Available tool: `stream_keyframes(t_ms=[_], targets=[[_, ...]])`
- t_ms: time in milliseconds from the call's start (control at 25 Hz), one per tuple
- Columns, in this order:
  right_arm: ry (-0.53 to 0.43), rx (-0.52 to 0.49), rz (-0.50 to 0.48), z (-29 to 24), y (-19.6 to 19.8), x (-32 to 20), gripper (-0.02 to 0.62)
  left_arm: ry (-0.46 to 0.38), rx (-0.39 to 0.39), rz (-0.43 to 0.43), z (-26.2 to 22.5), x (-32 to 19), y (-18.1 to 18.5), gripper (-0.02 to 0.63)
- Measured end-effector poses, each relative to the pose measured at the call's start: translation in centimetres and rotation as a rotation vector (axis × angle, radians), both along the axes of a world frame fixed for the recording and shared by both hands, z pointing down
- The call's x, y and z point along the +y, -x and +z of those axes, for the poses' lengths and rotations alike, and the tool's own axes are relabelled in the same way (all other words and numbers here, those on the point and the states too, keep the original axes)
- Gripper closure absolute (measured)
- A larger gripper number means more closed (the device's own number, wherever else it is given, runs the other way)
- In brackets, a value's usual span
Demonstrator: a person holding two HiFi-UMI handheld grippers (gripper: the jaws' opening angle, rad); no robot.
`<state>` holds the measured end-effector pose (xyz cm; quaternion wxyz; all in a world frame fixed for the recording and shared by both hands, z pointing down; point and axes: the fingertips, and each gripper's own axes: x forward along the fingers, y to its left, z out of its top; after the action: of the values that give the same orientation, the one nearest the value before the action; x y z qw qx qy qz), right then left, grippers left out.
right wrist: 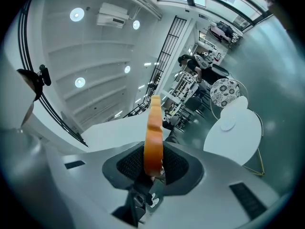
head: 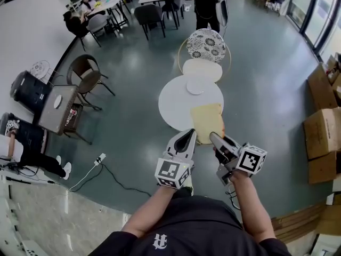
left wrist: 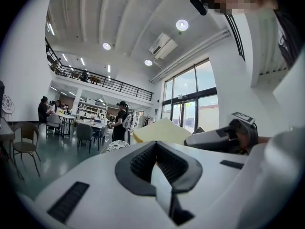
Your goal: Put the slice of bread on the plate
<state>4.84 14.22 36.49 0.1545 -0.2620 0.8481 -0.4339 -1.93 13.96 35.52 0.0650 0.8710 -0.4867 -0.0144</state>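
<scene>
— Where was the bread just then?

— In my right gripper (head: 216, 138). Its jaws were closed on the near edge of the slice of bread (head: 206, 120), parted only by the slice's thickness. The slice stuck out ahead of them, broad face up, over the near edge of the round white tabletop (head: 173, 108). It hung in the air and rested on nothing.

— And your other hand?

— My left gripper (head: 186, 136) was just beside it, jaws together with nothing between them.

— The plate?

— A small white plate (head: 195, 86) lay beyond the middle of the tabletop, toward its far edge, apart from the slice. I could see nothing on it.

— What worried you?

— Mostly the grip. I had the slice by one edge only, so most of it hung free. Bread is soft, and I judged it could sag, tear at the pinch or slide out if I swung it fast. The plate also looked small beside the slice. A release slightly off centre might have left the bread tipping over the rim onto the tabletop. White on white made that rim hard to pick out, which wouldn't have helped my aim. And coming in too low, I could have nudged the plate toward the far edge.
</scene>
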Motion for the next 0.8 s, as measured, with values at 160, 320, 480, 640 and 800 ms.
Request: stream_keyframes(t_ms=[160,320,480,640,800], targets=[[0.031,-0.003,0.026,1.1,1.3,-3.8,0.497,0.003,-0.015,0.028,0.7,-4.0,1.3,0.598],[0.048,0.000,0.048,1.8,2.7,-7.8,0.497,0.007,-0.028,0.051,1.3,-8.1,2.5,0.598],[0.048,0.007,0.053,1.9,4.0,-10.5,0.497,0.007,-0.028,0.066,1.4,-10.8,3.4,0.598],[0.074,0.011,0.061,2.6,5.5,-12.3,0.497,0.013,-0.028,0.071,1.8,-12.7,4.8,0.598],[0.083,0.011,0.069,3.0,6.0,-14.0,0.497,0.030,-0.019,0.072,2.5,-14.3,5.6,0.598]])
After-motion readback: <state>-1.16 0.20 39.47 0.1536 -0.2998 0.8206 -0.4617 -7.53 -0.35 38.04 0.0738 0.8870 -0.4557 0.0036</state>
